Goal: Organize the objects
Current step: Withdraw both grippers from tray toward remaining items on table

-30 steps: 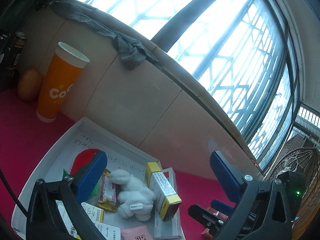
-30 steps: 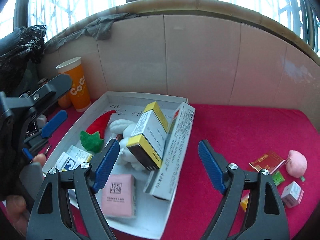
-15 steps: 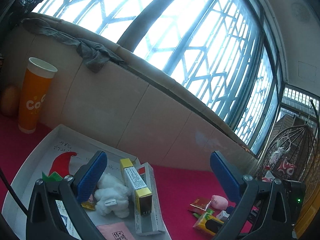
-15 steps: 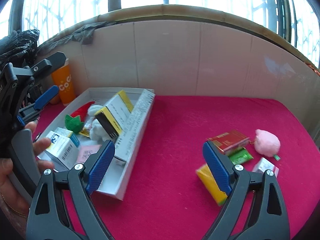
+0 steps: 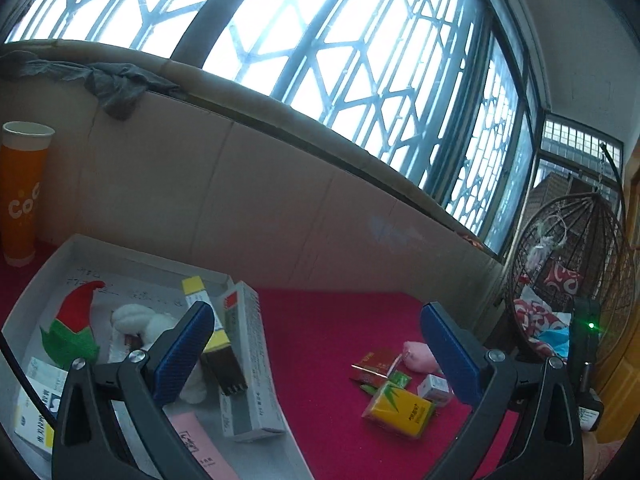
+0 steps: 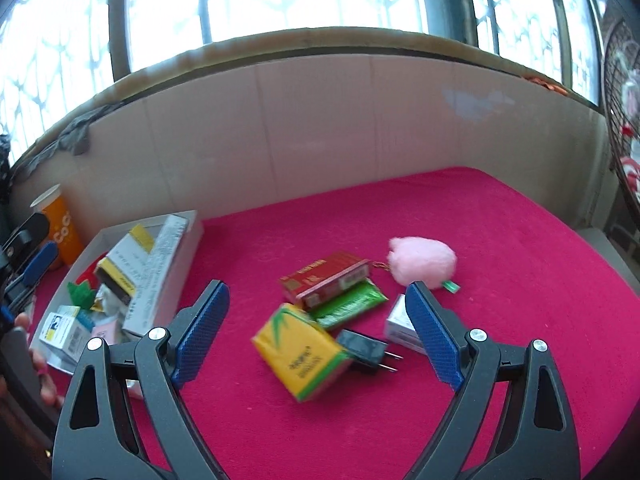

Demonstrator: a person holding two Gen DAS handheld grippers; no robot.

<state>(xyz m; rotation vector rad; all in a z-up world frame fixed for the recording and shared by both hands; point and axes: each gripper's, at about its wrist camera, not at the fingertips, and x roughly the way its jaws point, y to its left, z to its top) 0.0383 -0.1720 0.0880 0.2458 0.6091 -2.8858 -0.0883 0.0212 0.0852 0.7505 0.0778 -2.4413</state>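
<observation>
A white tray (image 6: 191, 227) at the left holds boxes, a white plush (image 5: 140, 320), a red and green felt hat (image 5: 74, 320) and a long white box (image 5: 248, 360). On the red cloth lie a yellow tissue pack (image 6: 300, 352), a red box (image 6: 324, 284), a green packet (image 6: 348, 308), a black plug (image 6: 366, 350), a pink plush (image 6: 424, 262) and a small white box (image 6: 400, 326). My right gripper (image 6: 316, 334) is open above this pile. My left gripper (image 5: 316, 354) is open, above the tray's right edge (image 5: 296, 456).
An orange paper cup (image 5: 22, 192) stands behind the tray by the beige wall. A grey rag (image 5: 116, 84) hangs on the window ledge. A wicker hanging chair (image 5: 568, 280) is at the far right. The red cloth ends at the right (image 6: 600, 248).
Both grippers have swung right, away from the tray. The right one now looks onto the loose pile on the red cloth. Both stay open.
</observation>
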